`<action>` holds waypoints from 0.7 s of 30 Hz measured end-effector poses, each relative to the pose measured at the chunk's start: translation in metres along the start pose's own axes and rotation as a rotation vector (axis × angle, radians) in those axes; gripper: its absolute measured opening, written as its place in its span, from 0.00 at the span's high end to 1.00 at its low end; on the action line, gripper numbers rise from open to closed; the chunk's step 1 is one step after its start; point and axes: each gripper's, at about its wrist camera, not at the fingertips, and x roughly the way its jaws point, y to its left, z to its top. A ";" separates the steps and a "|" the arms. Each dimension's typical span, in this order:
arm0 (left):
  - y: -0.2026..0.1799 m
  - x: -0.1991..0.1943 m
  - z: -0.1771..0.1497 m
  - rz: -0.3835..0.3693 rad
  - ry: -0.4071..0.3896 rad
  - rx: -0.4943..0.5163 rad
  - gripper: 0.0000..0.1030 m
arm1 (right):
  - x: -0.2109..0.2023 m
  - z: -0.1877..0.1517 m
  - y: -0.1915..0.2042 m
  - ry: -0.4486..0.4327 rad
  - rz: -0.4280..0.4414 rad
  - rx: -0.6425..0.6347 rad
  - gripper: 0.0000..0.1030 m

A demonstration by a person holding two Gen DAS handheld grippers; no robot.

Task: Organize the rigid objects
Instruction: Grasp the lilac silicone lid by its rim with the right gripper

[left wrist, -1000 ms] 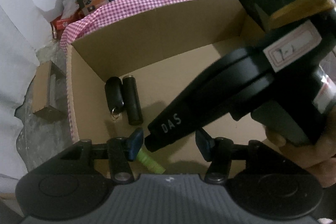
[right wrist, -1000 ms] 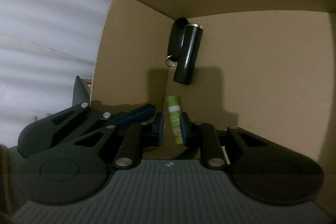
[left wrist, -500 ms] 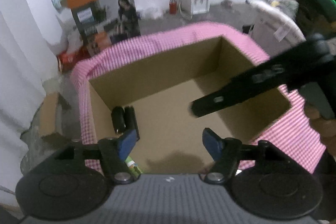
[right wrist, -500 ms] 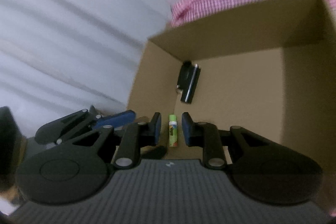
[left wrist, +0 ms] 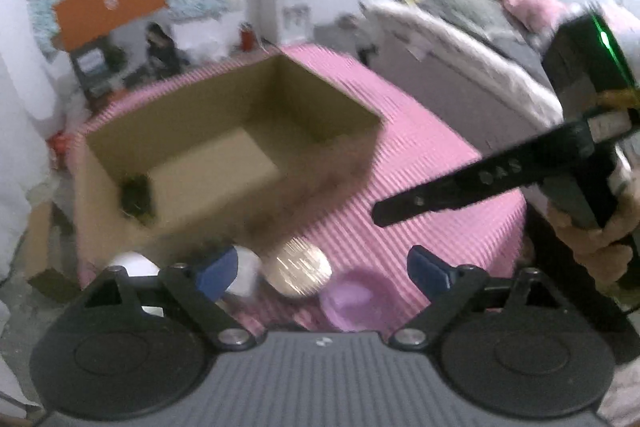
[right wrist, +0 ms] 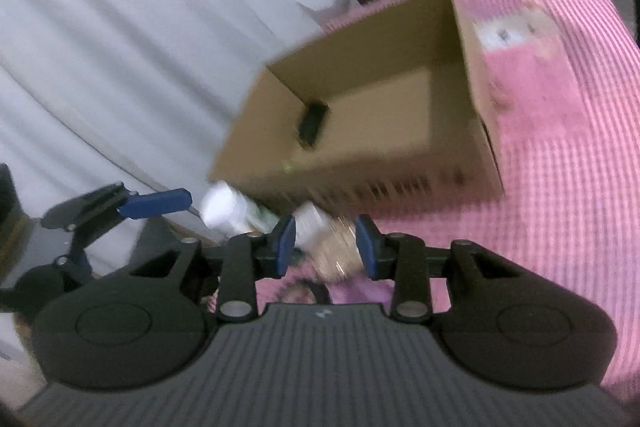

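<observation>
Both tongs now out of the cardboard box [left wrist: 224, 163], jaws just opening | left tongs [left wrist: 320, 269] wide, empty | right tongs [right wrist: 326, 247] parted, empty | green tube [right wrist: 287, 166], black items [right wrist: 312, 121] inside box, ahead.

both views are smeared by motion blur. in the left wrist view we cannot make out the dark objects [left wrist: 135, 191] in the near corner of the cardboard box [left wrist: 224, 163]; they read as one black smudge. the box's near wall hides the floor just behind it. the round pale thing [left wrist: 298, 267], the white objects [left wrist: 244, 269] and the lilac bowl [left wrist: 352, 301] are too blurred for us to name closer, and the gripper body cuts off the bowl. in the right wrist view a tiny green fleck [right wrist: 287, 166] at the box wall is unreadable. the label [right wrist: 506, 35] on the box's outer side is illegible.
</observation>
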 end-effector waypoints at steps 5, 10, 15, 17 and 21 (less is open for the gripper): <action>-0.028 0.045 -0.026 0.039 0.087 0.065 0.10 | 0.025 -0.029 -0.006 0.062 -0.084 -0.029 0.68; -0.040 0.071 -0.035 0.089 0.113 0.123 0.10 | 0.054 -0.037 -0.007 0.118 -0.127 -0.068 0.68; -0.044 0.086 -0.039 0.113 0.144 0.143 0.12 | 0.069 -0.038 -0.009 0.156 -0.143 -0.107 0.68; -0.044 0.089 -0.039 0.103 0.159 0.140 0.14 | 0.075 -0.037 -0.009 0.169 -0.146 -0.109 0.70; -0.047 0.092 -0.040 0.083 0.170 0.136 0.16 | 0.083 -0.036 -0.009 0.191 -0.161 -0.131 0.76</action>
